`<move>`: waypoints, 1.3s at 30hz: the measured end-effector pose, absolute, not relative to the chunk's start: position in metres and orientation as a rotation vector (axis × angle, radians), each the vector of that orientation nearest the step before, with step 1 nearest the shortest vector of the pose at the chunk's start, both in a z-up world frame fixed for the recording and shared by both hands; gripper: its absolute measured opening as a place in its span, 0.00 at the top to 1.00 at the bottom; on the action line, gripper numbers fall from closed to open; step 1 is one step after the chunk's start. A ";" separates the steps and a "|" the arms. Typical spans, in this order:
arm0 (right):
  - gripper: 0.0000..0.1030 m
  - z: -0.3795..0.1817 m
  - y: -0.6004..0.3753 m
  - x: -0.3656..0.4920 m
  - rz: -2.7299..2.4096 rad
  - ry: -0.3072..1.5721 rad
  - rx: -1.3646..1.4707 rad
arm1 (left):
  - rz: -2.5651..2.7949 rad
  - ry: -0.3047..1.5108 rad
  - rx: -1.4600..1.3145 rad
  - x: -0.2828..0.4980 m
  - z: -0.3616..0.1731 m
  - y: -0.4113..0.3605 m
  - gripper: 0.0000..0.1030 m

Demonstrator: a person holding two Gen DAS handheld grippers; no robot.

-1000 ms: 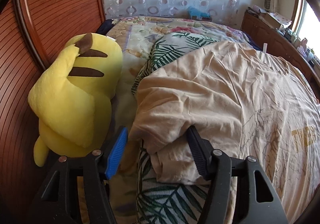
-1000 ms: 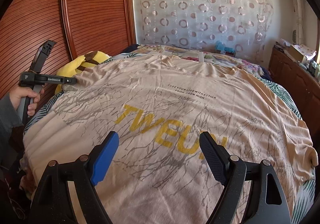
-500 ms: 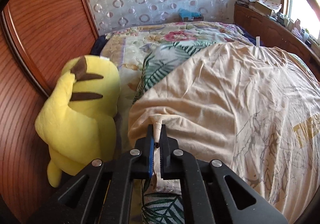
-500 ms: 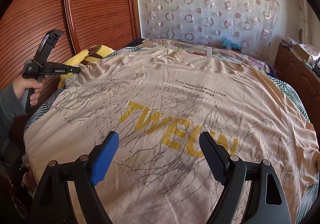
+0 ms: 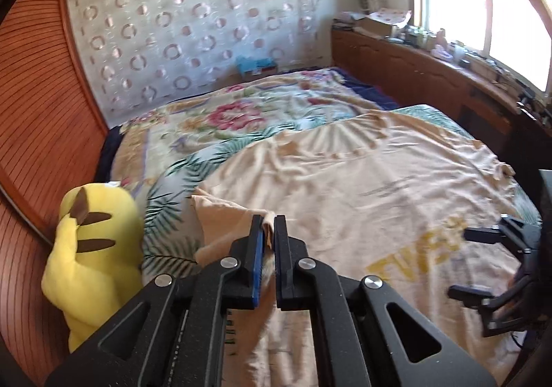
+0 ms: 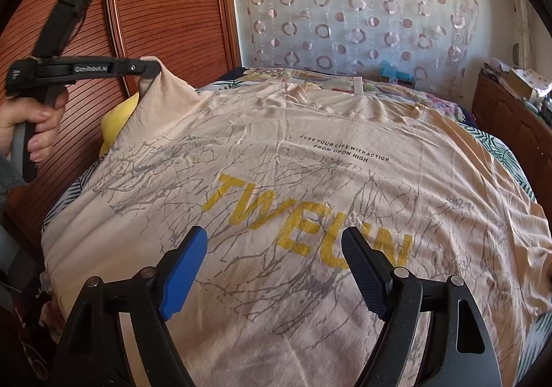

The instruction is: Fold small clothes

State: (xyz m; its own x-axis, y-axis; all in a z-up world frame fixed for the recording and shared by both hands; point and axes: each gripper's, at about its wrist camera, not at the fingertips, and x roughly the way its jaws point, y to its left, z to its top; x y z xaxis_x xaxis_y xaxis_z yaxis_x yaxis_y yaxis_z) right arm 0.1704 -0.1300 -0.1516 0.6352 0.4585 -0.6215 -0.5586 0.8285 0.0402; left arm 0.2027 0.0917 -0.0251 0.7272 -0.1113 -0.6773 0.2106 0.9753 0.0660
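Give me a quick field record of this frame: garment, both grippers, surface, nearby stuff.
garment: beige T-shirt, spread print side up, yellow lettering across the chest
left gripper: shut on the shirt's sleeve, which is lifted off the bed
right gripper: open, above the shirt's lower part, holding nothing
surface: bed with floral and leaf-print covers
nearby: yellow plush toy at the bed's left edge, against the wooden wardrobe
background: curtain with circle pattern
fold state: not yet folded
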 end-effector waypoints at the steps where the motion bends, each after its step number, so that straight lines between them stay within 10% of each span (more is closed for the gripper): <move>1: 0.21 -0.152 -0.131 0.171 0.585 0.666 -0.159 | -0.188 0.733 0.141 0.200 -0.024 0.090 0.90; 8: 0.21 -0.153 -0.132 0.172 0.587 0.667 -0.158 | -0.185 0.715 0.120 0.182 -0.028 0.100 0.26; 39: 0.48 -0.127 -0.027 0.246 0.825 0.650 -0.296 | -0.043 0.896 -0.029 0.182 -0.129 0.171 0.21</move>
State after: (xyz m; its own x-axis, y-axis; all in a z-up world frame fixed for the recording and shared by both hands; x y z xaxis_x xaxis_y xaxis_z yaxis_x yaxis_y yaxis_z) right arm 0.2458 -0.0266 -0.1267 0.5009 0.5842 -0.6386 -0.7581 0.6522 0.0019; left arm 0.1821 0.1706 -0.1287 0.6239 -0.0499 -0.7799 0.0254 0.9987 -0.0436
